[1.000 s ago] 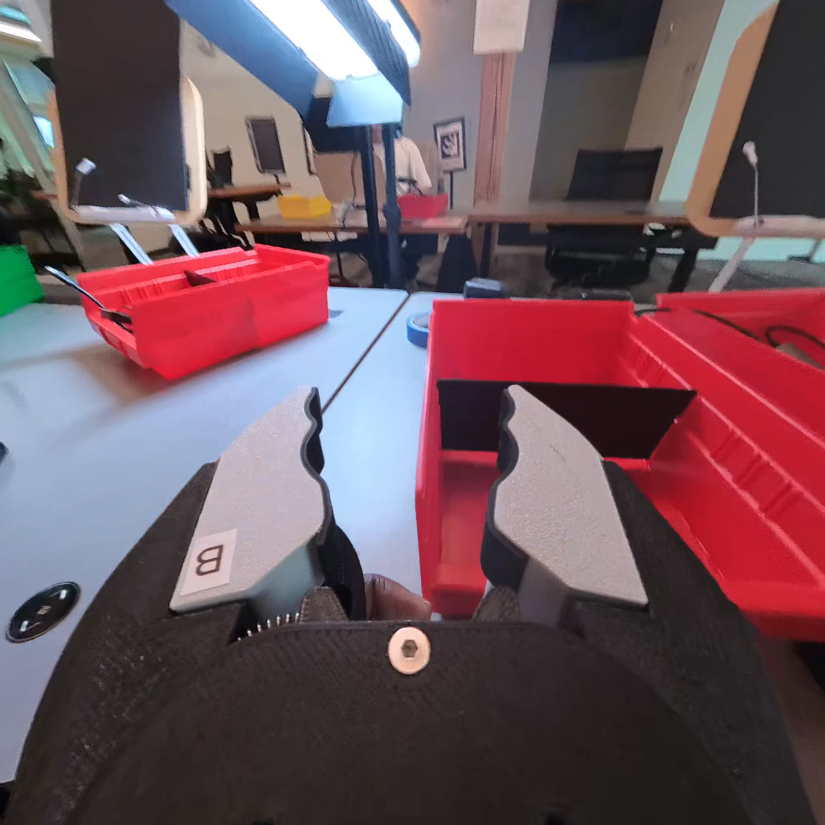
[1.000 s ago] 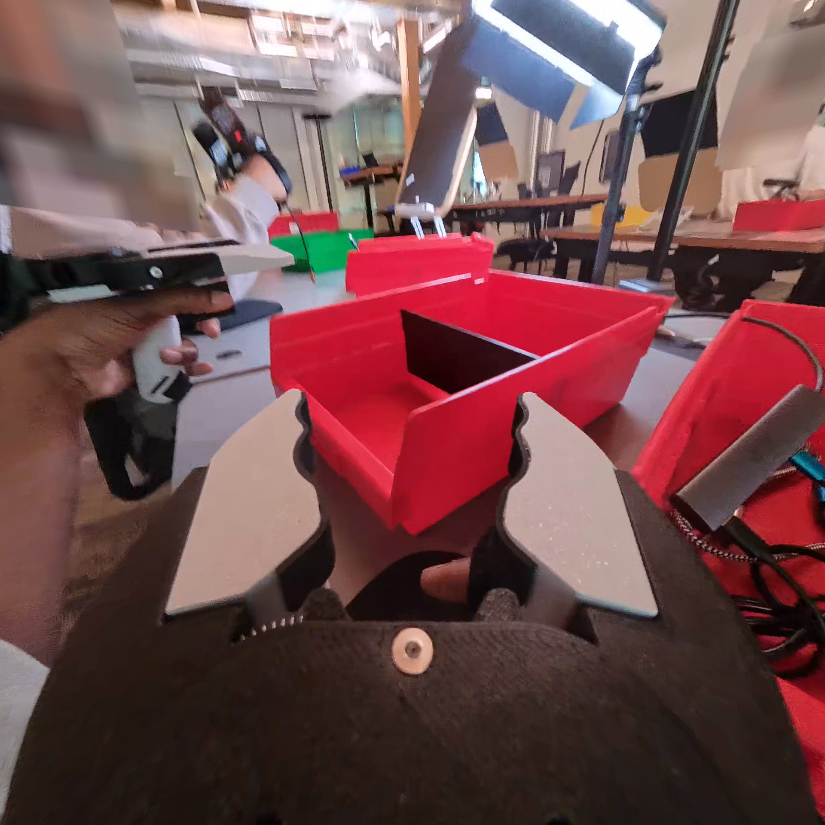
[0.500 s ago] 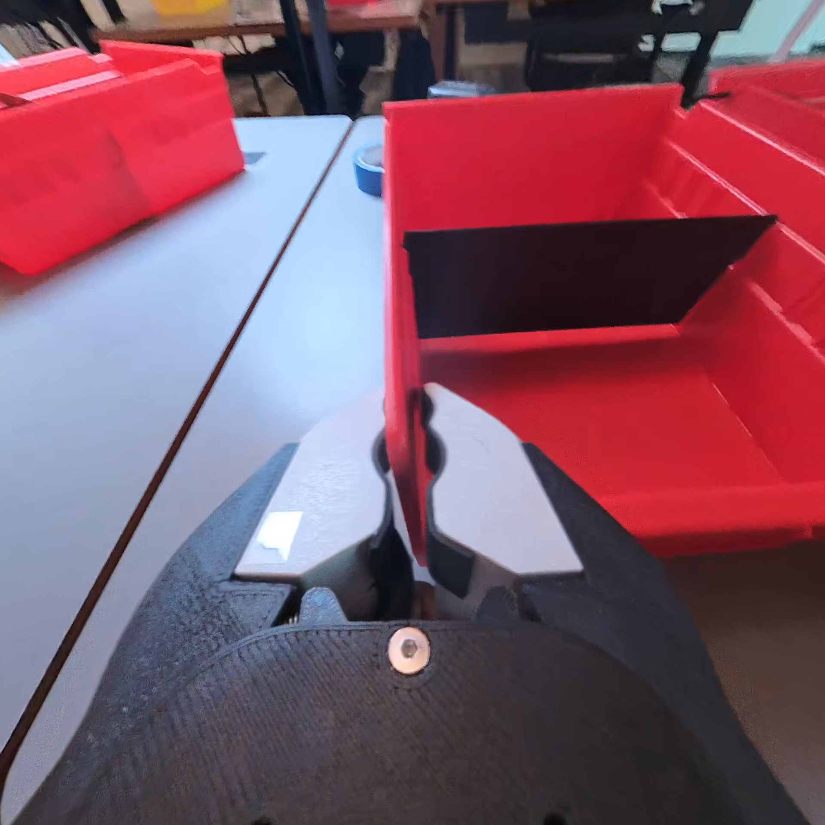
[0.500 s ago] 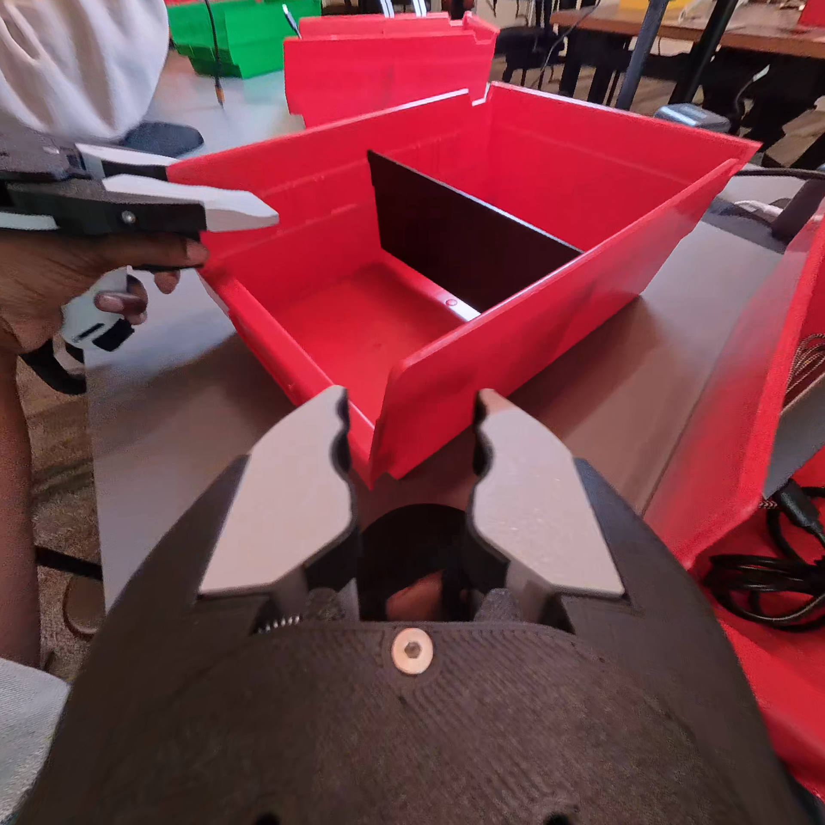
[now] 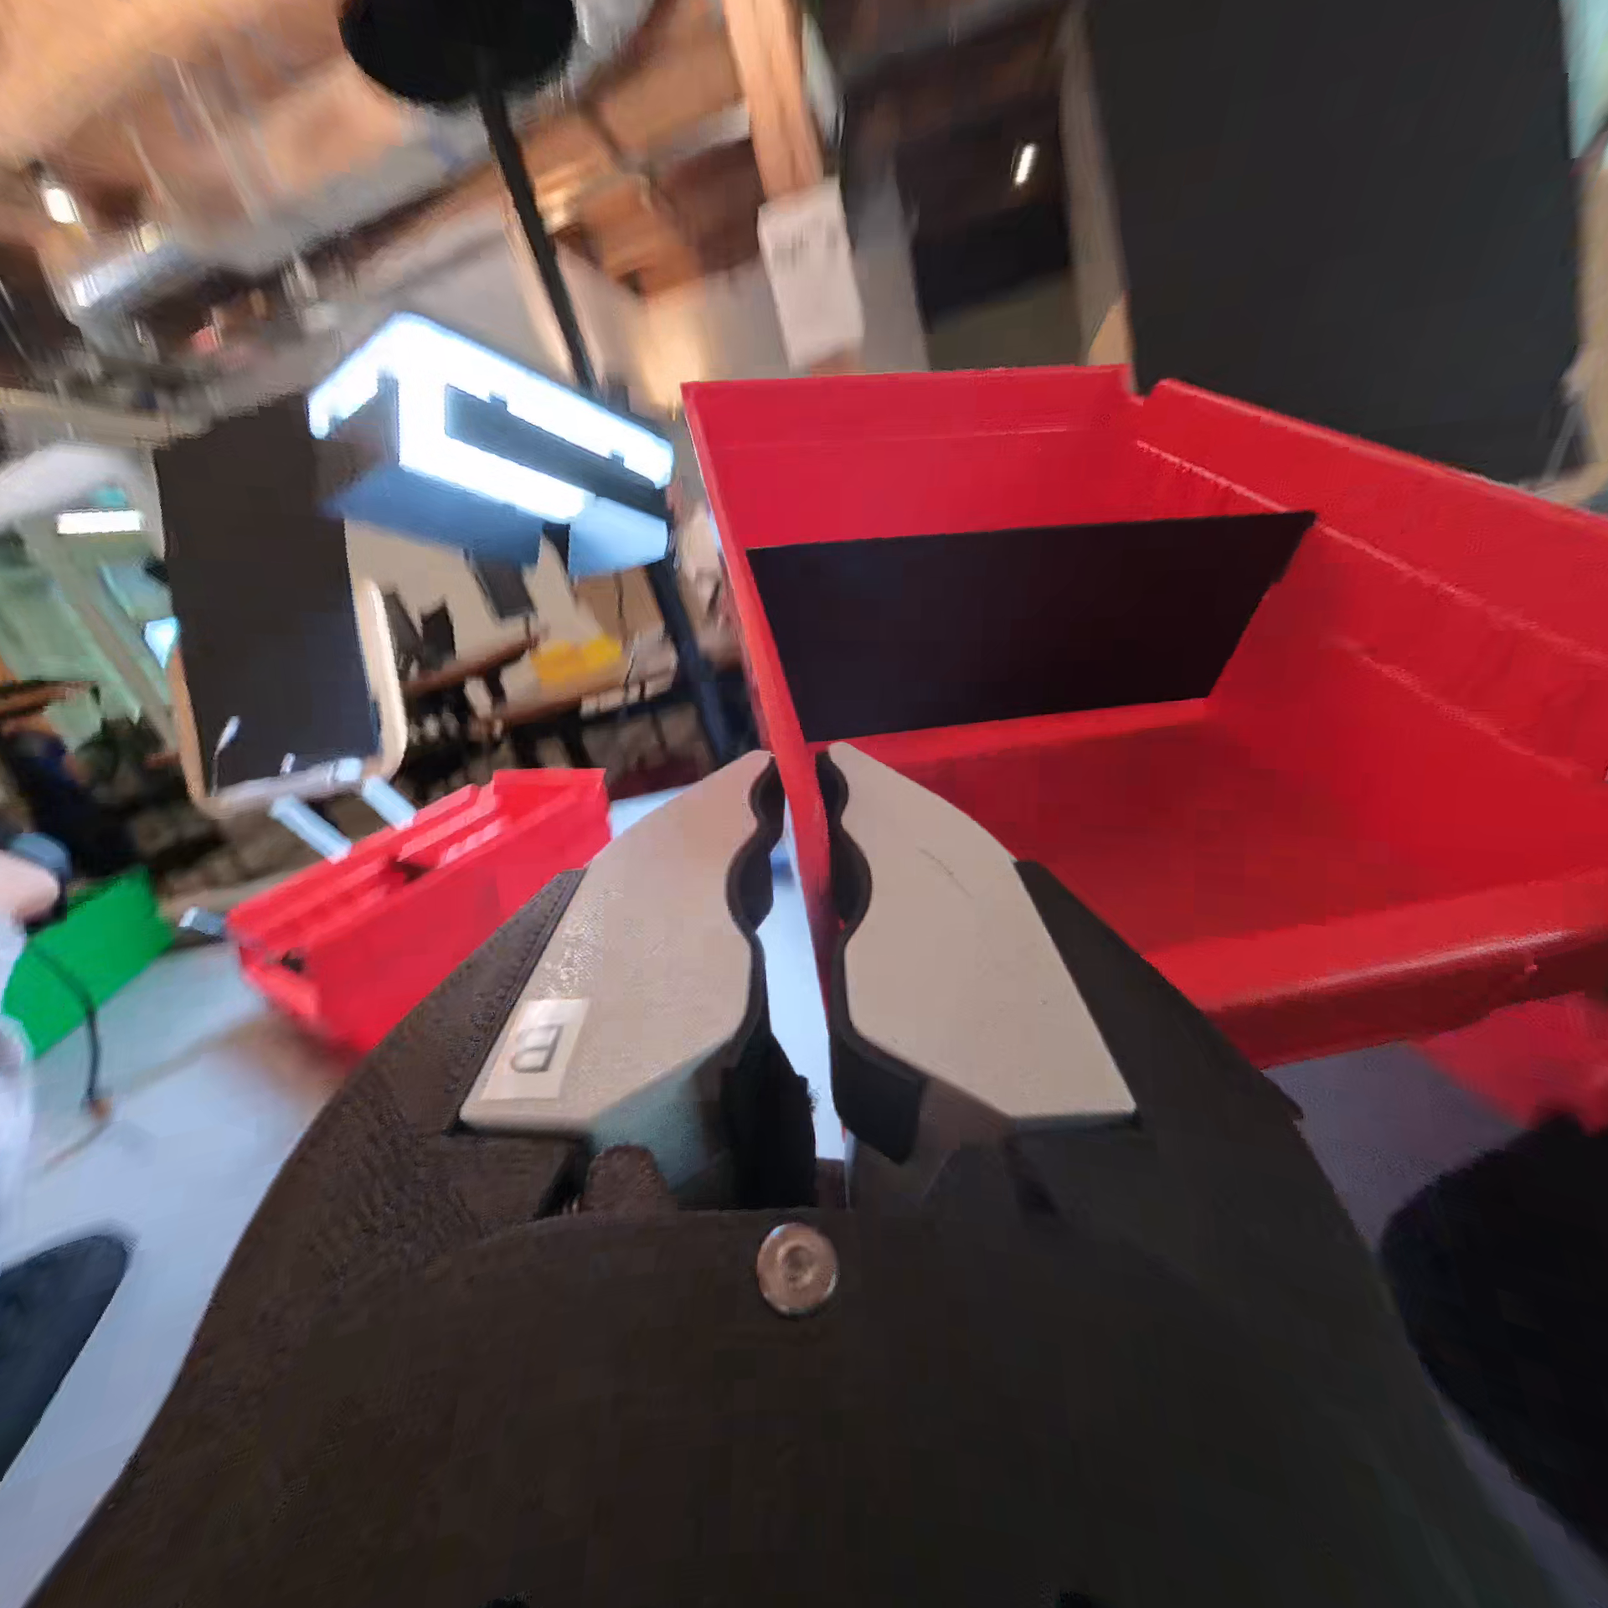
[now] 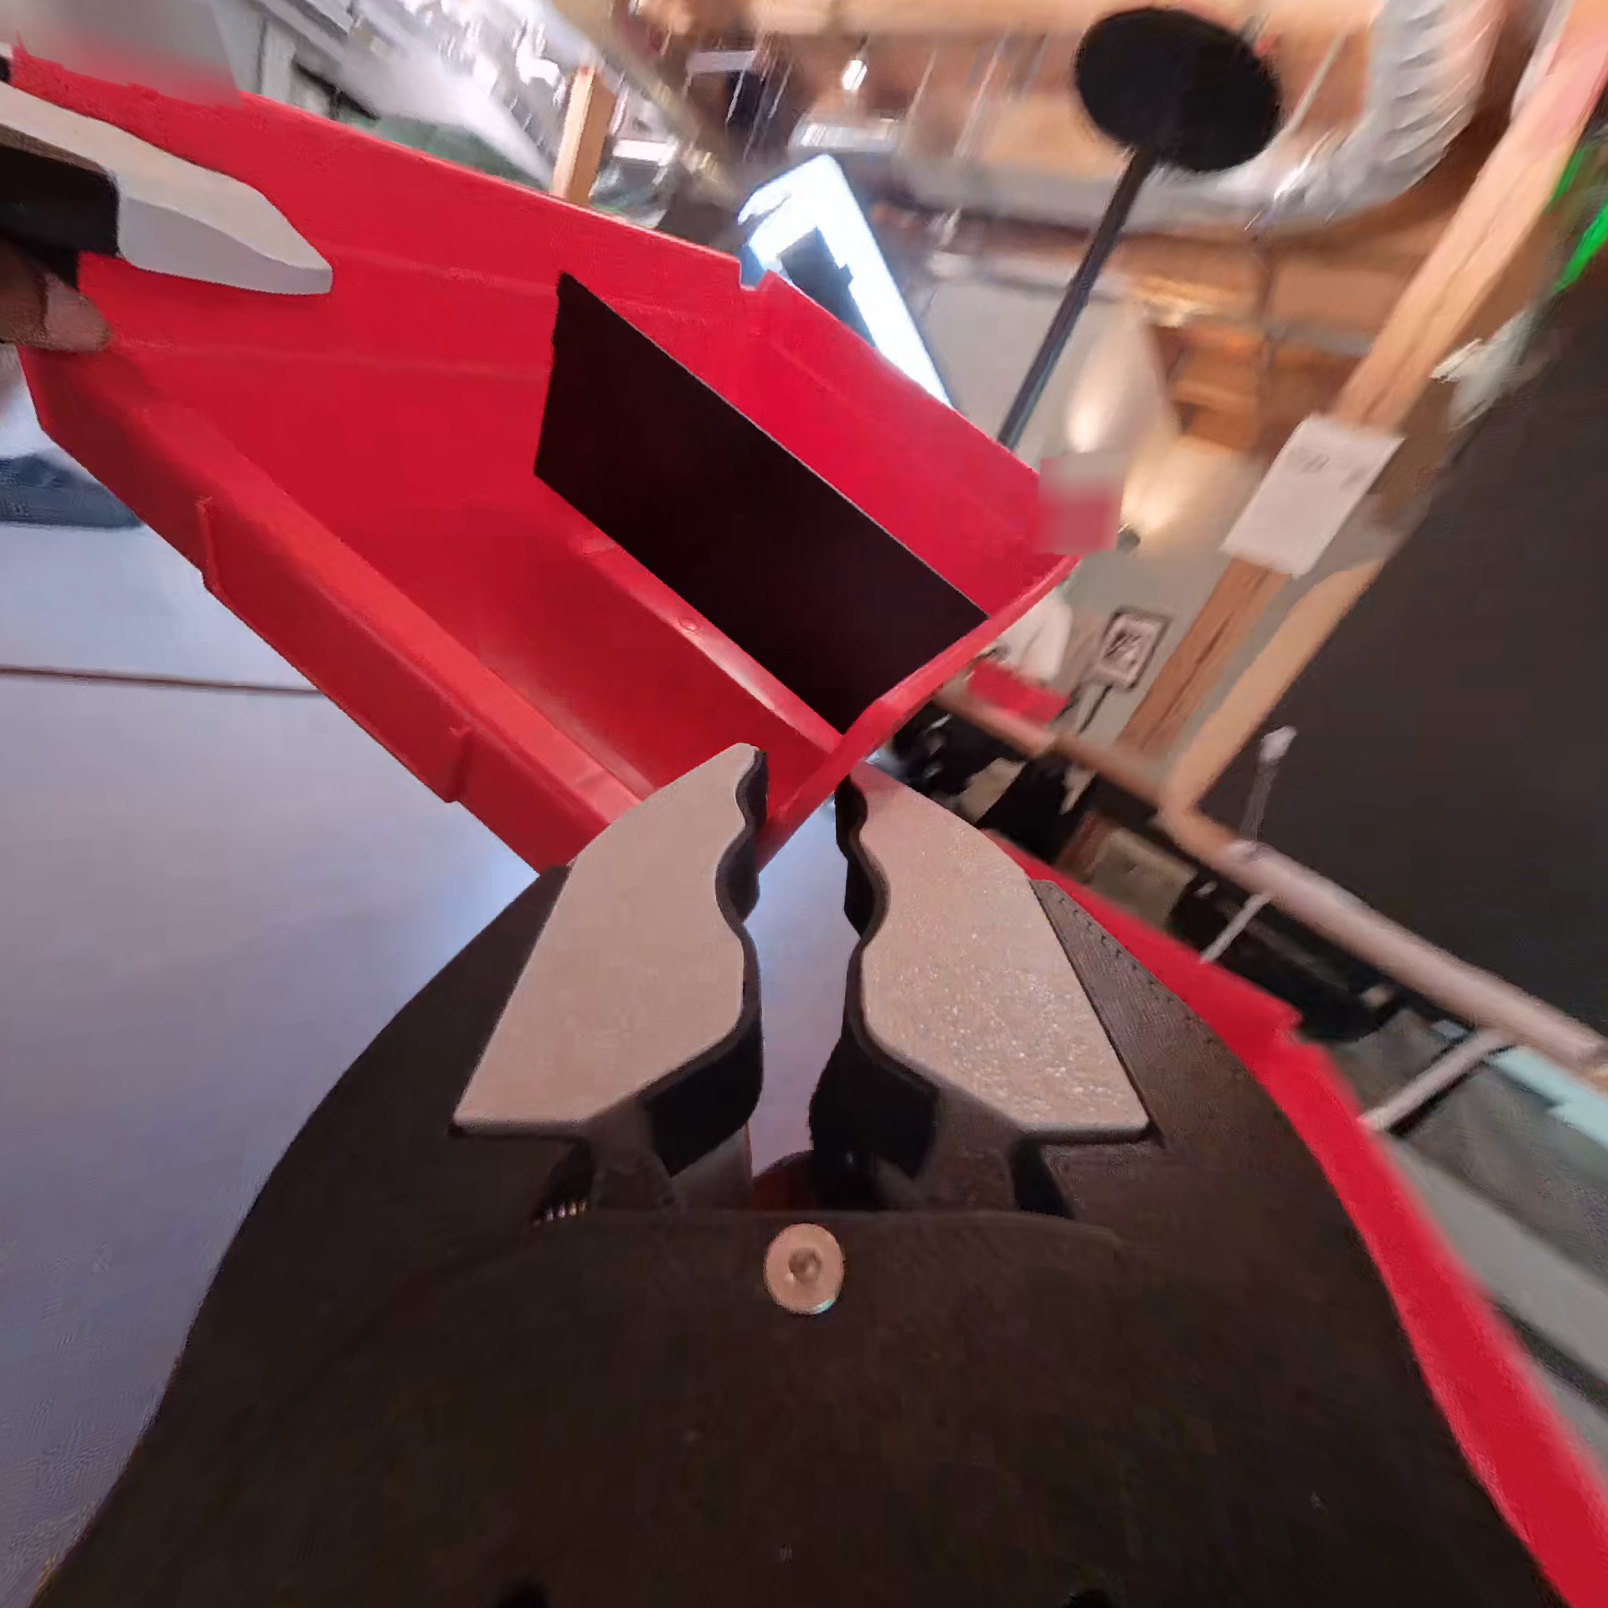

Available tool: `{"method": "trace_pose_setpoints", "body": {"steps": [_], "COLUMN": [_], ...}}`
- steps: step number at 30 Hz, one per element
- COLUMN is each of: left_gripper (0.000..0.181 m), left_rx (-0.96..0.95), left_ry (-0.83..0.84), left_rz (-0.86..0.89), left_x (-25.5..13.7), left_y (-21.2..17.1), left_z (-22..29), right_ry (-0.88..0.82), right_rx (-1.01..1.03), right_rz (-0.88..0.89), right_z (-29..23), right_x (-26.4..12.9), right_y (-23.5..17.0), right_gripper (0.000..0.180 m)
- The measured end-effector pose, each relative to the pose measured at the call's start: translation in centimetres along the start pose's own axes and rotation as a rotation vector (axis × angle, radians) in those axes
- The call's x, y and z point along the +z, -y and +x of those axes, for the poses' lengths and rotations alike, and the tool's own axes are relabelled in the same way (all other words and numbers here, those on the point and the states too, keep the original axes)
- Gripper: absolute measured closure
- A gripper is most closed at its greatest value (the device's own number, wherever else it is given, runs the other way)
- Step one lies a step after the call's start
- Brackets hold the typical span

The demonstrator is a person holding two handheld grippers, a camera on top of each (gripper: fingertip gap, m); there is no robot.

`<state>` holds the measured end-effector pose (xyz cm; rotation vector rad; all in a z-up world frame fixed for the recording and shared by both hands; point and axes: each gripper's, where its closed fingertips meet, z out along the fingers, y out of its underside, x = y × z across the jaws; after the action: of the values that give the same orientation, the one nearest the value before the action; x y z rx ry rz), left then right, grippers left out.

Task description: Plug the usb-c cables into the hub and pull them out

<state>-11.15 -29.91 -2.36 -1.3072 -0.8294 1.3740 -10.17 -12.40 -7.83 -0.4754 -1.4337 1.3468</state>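
Grey tabletop (image 5: 157, 1157) is seen low at about 8 o'clock in the left wrist view, with a blurry workshop behind it: a lit light panel (image 5: 487, 435) on a black stand at 11 o'clock, a second red bin (image 5: 409, 896) at 9 o'clock and a green bin (image 5: 87, 948) beside it at the frame edge.

Front and centre, a red bin (image 5: 1218, 853) is pinched by both grippers. The left gripper (image 5: 799, 774) is clamped on the bin's left side wall, the thin red edge caught between the jaws right at 12 o'clock from the tips. The right gripper (image 6: 800, 779) is closed on the opposite wall near the bin's front corner, also at 12 o'clock from its tips. In the right wrist view the bin is seen tilted, stretching off toward 10 o'clock, where the other gripper's grey finger and a fingertip of the hand holding it are spotted at the far rim.

The bin looks like plain red plastic, open-topped, with a black divider (image 5: 1009, 626) set across it; the near compartment is empty. Whether it's lifted clear of the table can't be told.

No USB-C cables or hub can be made out in either view.
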Motion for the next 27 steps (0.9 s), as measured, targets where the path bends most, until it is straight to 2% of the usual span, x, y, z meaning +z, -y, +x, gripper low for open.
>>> {"method": "trace_pose_setpoints", "body": {"steps": [3, 5, 9, 13, 18, 22, 27], "left_gripper": [0.174, 0.174, 0.173, 0.173, 0.173, 0.172, 0.17], "left_rx": [-0.047, -0.13, -0.226, -0.273, -0.243, -0.225, -0.184], "left_ry": [-0.06, -0.155, -0.381, -0.533, -0.651, -0.742, -0.804], "left_rz": [0.241, 0.356, 0.399, 0.325, 0.231, 0.137, 0.024], "left_x": [0.7, 1.5, 3.4, 4.1, 4.5, 4.9, 5.3], "left_y": [5.5, 8.1, 9.9, 9.0, 7.8, 5.4, 2.2], "left_z": [4.4, 8.8, 19.8, 30.3, 40.4, 46.1, 50.1], "right_ry": [-0.132, -0.231, -0.398, -0.5, -0.585, -0.623, -0.63], "right_rx": [-0.088, -0.166, -0.276, -0.307, -0.252, -0.163, -0.154], "right_rz": [0.08, 0.098, 0.016, -0.18, -0.376, -0.457, -0.637], "right_z": [5.2, 9.0, 15.9, 21.1, 25.6, 27.6, 28.6], "right_x": [-3.2, -6.4, -14.3, -21.6, -28.2, -31.6, -33.8], "right_y": [2.5, 3.0, 1.7, -1.9, -7.9, -11.5, -15.8], "right_gripper": [0.165, 0.165, 0.165, 0.165, 0.164, 0.165, 0.165]}}
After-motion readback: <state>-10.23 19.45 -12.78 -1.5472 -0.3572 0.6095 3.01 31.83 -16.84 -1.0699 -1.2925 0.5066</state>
